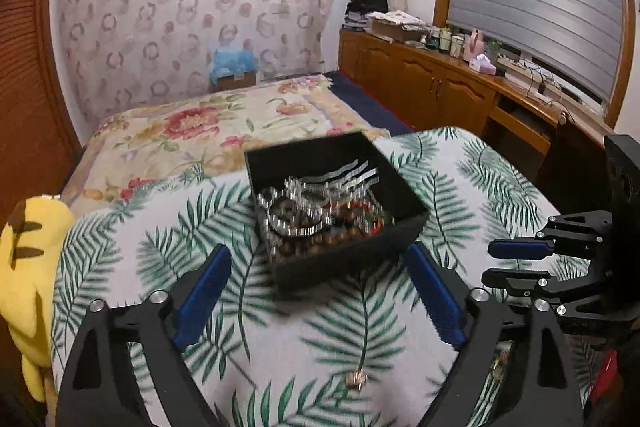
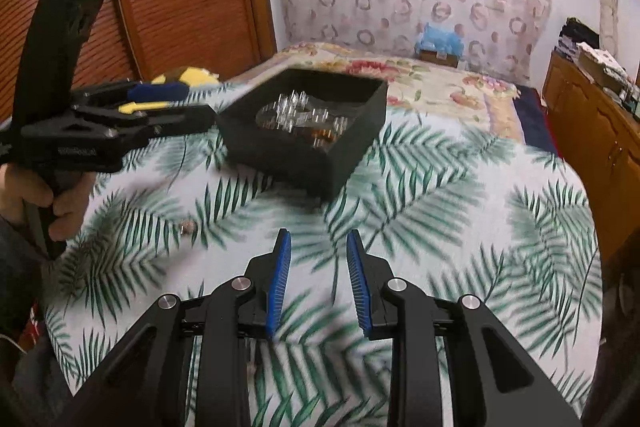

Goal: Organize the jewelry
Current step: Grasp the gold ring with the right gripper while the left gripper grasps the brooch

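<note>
A black open box (image 1: 348,255) sits on the palm-leaf cloth, holding bead bracelets and clear acrylic holders (image 1: 320,199); it also shows in the right wrist view (image 2: 304,155). A small ring-like piece (image 1: 357,379) lies on the cloth near me, also seen in the right wrist view (image 2: 187,227). My left gripper (image 1: 320,259) is wide open and empty, just short of the box. My right gripper (image 2: 319,243) is partly open and empty, above the cloth, some way short of the box; it shows at the right in the left wrist view (image 1: 490,261).
The table with the leaf cloth (image 2: 460,219) stands against a bed with a floral cover (image 1: 208,131). A yellow plush toy (image 1: 28,267) lies at the table's left edge. Wooden cabinets (image 1: 432,83) with clutter run along the right wall.
</note>
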